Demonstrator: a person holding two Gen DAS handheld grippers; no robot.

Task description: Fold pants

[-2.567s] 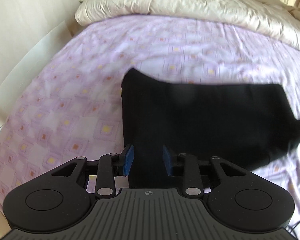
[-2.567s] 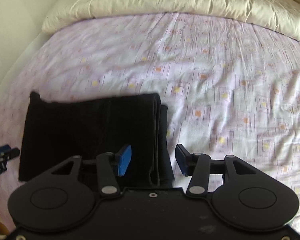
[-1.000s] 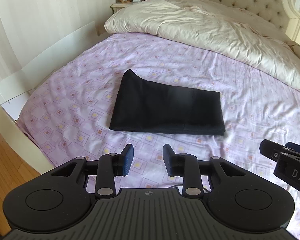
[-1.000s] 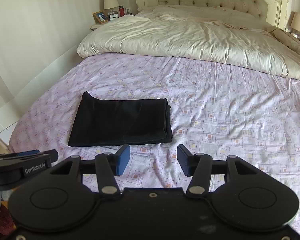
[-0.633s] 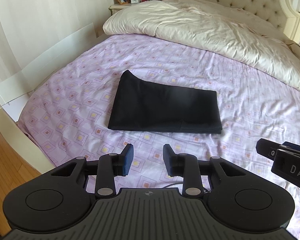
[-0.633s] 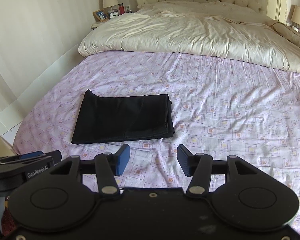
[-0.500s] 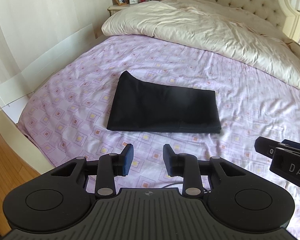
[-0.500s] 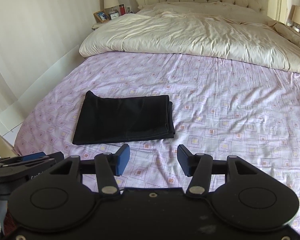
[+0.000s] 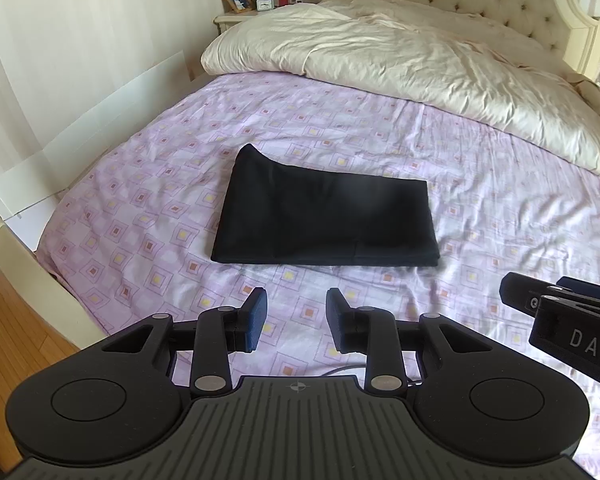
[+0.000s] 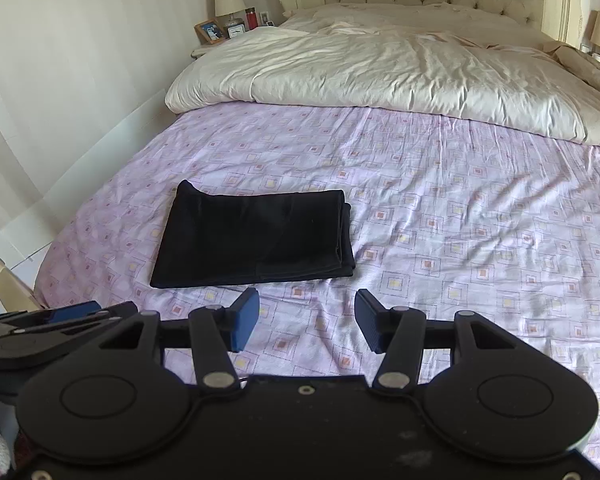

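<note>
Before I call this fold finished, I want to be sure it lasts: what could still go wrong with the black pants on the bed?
The pants lie folded on the purple sheet, both grippers open and clear of them.
1. The far left corner sticks out, so the stack looks uneven and may loosen.
2. Layers show at the right edge; a nudge might slide them apart.
3. The sheet is wrinkled nearby, so pulling it could shift the fold.

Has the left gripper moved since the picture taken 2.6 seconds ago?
Yes. The left gripper has pulled back from the pants: then its fingers were over the cloth, now they hang apart from it, above the purple sheet.
</note>
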